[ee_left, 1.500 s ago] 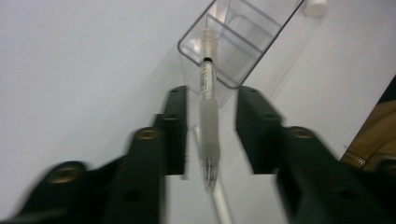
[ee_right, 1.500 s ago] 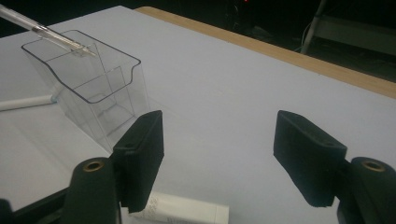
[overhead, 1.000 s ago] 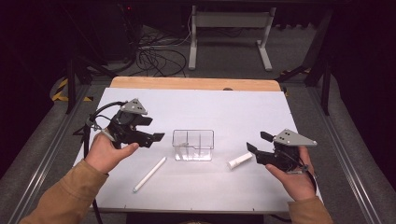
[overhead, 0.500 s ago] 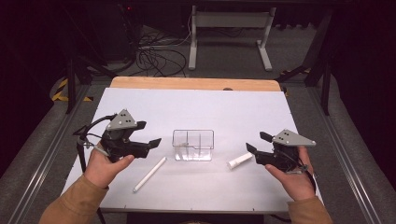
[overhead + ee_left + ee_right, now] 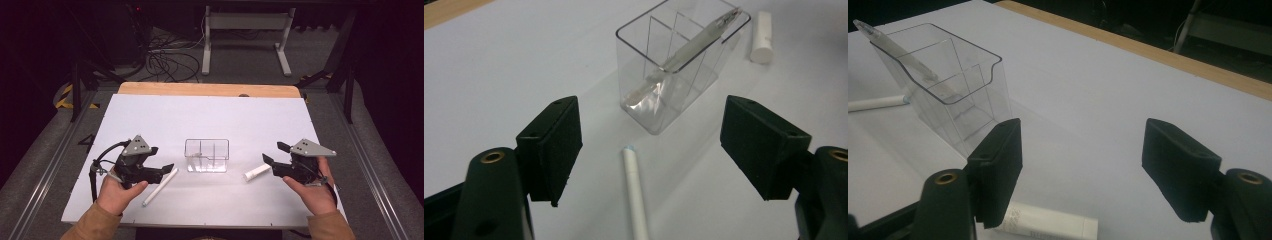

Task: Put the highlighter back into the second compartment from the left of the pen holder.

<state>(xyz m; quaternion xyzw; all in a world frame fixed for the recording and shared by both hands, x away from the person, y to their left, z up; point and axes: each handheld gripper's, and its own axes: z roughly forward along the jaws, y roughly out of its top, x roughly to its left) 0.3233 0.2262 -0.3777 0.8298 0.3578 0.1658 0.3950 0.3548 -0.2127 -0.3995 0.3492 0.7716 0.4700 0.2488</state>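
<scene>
We judge the step a pickup: left tongs [image 5: 167,167] stand open, just widened, nothing pinched, the thin white pen [image 5: 635,192] lying between them beside the clear organizer [image 5: 207,155]. Lower squarely astride its barrel before closing. Right tongs [image 5: 270,154] open over the short white tube [image 5: 257,172]. White surface [image 5: 210,112]; dark room, cables behind.

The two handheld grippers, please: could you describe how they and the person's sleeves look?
The left gripper and the right gripper are black two-jaw tools, each topped with a grey three-cornered plate. Their blocky black jaws carry brass-ringed holes. A black cable loops from the left one. The person's sleeves are tan-brown.
</scene>
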